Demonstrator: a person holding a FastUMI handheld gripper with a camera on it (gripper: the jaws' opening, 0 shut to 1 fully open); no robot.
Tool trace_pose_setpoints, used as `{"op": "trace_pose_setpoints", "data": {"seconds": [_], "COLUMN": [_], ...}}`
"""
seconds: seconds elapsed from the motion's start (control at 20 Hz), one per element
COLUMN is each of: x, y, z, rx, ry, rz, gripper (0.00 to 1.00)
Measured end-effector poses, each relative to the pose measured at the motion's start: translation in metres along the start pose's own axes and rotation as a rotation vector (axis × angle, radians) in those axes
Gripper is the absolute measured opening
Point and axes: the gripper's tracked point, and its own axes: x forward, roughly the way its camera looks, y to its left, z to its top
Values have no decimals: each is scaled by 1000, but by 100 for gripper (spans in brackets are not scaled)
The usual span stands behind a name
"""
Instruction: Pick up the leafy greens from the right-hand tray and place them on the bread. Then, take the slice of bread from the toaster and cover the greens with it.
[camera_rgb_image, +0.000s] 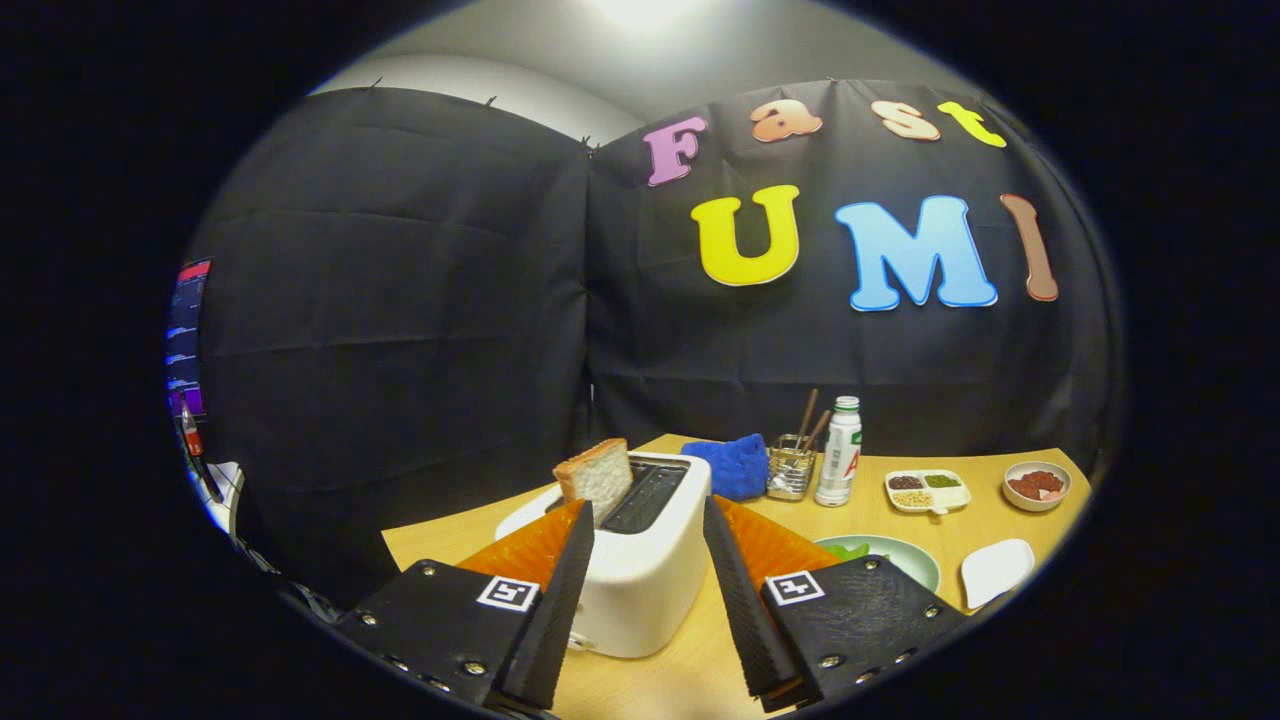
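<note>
Worktop (690, 670) carries a toaster (640, 560) between the spread, empty gripper (648, 590) fingers; bread (597, 475) stands in its slot at 12 o'clock. Greens (850, 550) at 2 o'clock sit half hidden behind the right finger.

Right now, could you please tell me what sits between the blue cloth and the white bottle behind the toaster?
In the gripper view, a small clear holder with sticks standing in it sits between the blue cloth and the white bottle. The hand-held gripper is open, its fingers flanking the toaster.
</note>
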Motion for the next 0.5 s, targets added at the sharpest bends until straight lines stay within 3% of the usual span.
{"op": "trace_pose_setpoints", "data": {"seconds": [0.25,0.5], "x": [32,69], "y": [34,35], "z": [-4,-12], "rx": [-12,-23], "ry": [20,62], "rz": [-6,-69], "gripper": [68,68]}}
